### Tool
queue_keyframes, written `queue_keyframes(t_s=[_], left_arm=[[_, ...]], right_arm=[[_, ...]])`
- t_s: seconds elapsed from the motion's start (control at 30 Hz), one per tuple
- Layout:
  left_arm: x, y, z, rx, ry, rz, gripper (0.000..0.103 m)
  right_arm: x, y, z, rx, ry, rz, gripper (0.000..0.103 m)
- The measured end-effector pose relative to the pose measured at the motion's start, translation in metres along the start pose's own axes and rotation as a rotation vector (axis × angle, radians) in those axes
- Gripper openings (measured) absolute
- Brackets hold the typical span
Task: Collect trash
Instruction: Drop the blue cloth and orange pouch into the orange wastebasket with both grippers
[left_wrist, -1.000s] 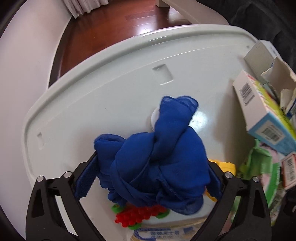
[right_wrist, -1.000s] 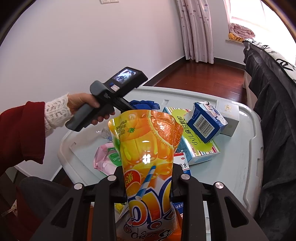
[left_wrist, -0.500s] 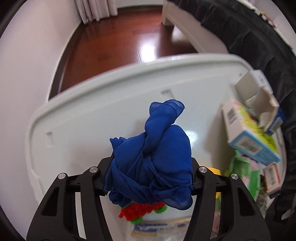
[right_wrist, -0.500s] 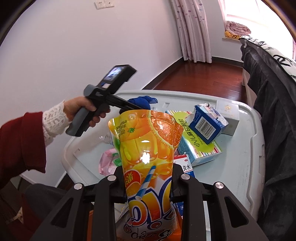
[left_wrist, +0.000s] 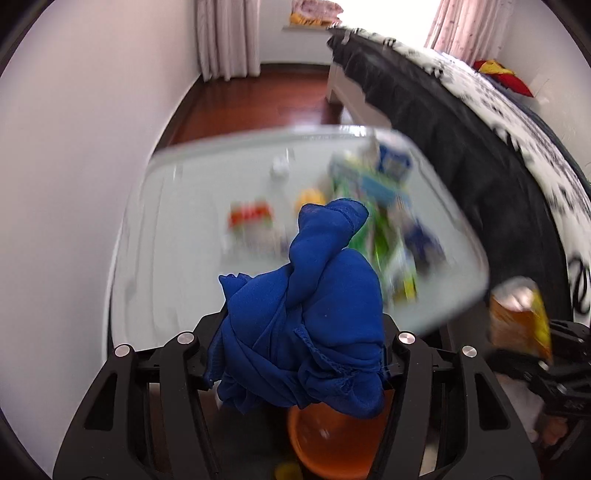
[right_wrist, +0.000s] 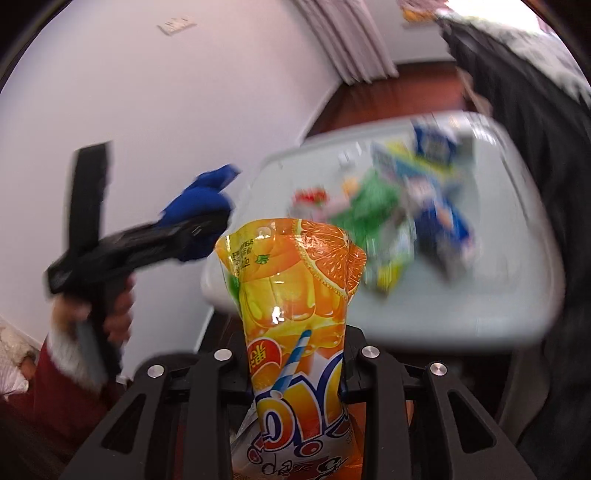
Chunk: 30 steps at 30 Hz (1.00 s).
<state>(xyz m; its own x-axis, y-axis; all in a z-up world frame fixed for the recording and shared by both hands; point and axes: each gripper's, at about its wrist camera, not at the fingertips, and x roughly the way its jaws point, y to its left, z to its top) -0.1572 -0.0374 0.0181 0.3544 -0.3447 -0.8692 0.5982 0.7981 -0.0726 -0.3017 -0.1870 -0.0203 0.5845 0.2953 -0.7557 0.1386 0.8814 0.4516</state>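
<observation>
**Both grippers loaded above the orange bin**

Nearest in the left wrist view, the left gripper (left_wrist: 301, 354) is clenched on a bunched blue cloth (left_wrist: 306, 321), which bulges up and out between its fingers. Directly below it sits an orange bin (left_wrist: 332, 439), on the floor off the near edge of the surface (left_wrist: 177, 258). The right gripper (right_wrist: 295, 373) is clamped on an orange juice pouch (right_wrist: 291, 295), held upright with its printed top flaring above the fingers. To its left a hand (right_wrist: 118, 314) in a red sleeve with a white lace cuff grips the other tool's handle. Farther off, blurred, the rest of the trash lies on the pale surface: a red-and-white wrapper (left_wrist: 251, 218) near the middle, green packets (right_wrist: 373, 206) and blue cartons (right_wrist: 436, 144) toward the far right corner beside the dark bed (left_wrist: 480, 155)
</observation>
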Motion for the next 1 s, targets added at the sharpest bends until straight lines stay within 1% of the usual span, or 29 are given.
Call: queue_keyframes(t_s=[0.03,0.07,0.1,0.13,0.17,0.2,0.23,0.3,0.33,0.37,0.4,0.43,0.5,0.53,0.6,0.73,0.87,1.0], left_arm=[[0.001,-0.003,-0.023,-0.013,0.028,-0.008,0.058],[0.007,-0.005,-0.044,-0.051,0.067,-0.037,0.058],[0.012,-0.008,-0.057,-0.075,0.097,-0.058,0.058],[0.022,-0.012,-0.077,-0.093,0.138,-0.068,0.058],[0.03,-0.018,-0.09,-0.081,0.168,-0.052,0.058],[0.03,-0.022,-0.102,-0.068,0.183,-0.045,0.058],[0.037,-0.027,-0.113,-0.06,0.212,-0.043,0.058],[0.049,-0.031,-0.128,-0.058,0.26,-0.051,0.059],[0.056,-0.031,-0.132,-0.05,0.28,-0.033,0.061],[0.06,-0.03,-0.135,-0.047,0.295,-0.019,0.062],[0.064,-0.027,-0.136,-0.054,0.315,-0.014,0.067],[0.064,-0.026,-0.137,-0.06,0.329,-0.015,0.068],[0.061,-0.022,-0.142,-0.069,0.343,-0.03,0.07],[0.062,-0.02,-0.142,-0.078,0.351,-0.03,0.072],[0.071,-0.024,-0.142,-0.086,0.367,-0.043,0.073],[0.073,-0.03,-0.142,-0.08,0.391,-0.084,0.076],[0.073,-0.036,-0.142,-0.056,0.382,-0.071,0.081],[0.076,-0.035,-0.143,-0.051,0.392,-0.071,0.082]], right_arm=[[0.004,-0.001,-0.014,0.025,0.01,-0.005,0.03],[0.01,-0.004,-0.03,0.063,0.027,-0.019,0.03],[0.017,-0.008,-0.043,0.098,0.04,-0.029,0.03],[0.026,-0.013,-0.056,0.136,0.058,-0.025,0.03],[0.031,-0.015,-0.063,0.145,0.07,-0.035,0.03],[0.037,-0.018,-0.071,0.154,0.084,-0.058,0.03],[0.044,-0.019,-0.078,0.151,0.102,-0.075,0.03],[0.059,-0.021,-0.089,0.148,0.14,-0.1,0.033],[0.064,-0.021,-0.092,0.146,0.153,-0.11,0.035],[0.07,-0.022,-0.096,0.143,0.17,-0.122,0.051],[0.073,-0.023,-0.098,0.146,0.179,-0.125,0.08],[0.075,-0.024,-0.099,0.161,0.183,-0.13,0.088],[0.074,-0.028,-0.1,0.202,0.169,-0.099,0.088],[0.073,-0.029,-0.1,0.206,0.165,-0.096,0.088],[0.07,-0.03,-0.098,0.207,0.147,-0.105,0.088],[0.063,-0.038,-0.09,0.233,0.124,-0.095,0.088],[0.06,-0.04,-0.09,0.247,0.117,-0.086,0.088],[0.057,-0.041,-0.09,0.24,0.113,-0.081,0.088]])
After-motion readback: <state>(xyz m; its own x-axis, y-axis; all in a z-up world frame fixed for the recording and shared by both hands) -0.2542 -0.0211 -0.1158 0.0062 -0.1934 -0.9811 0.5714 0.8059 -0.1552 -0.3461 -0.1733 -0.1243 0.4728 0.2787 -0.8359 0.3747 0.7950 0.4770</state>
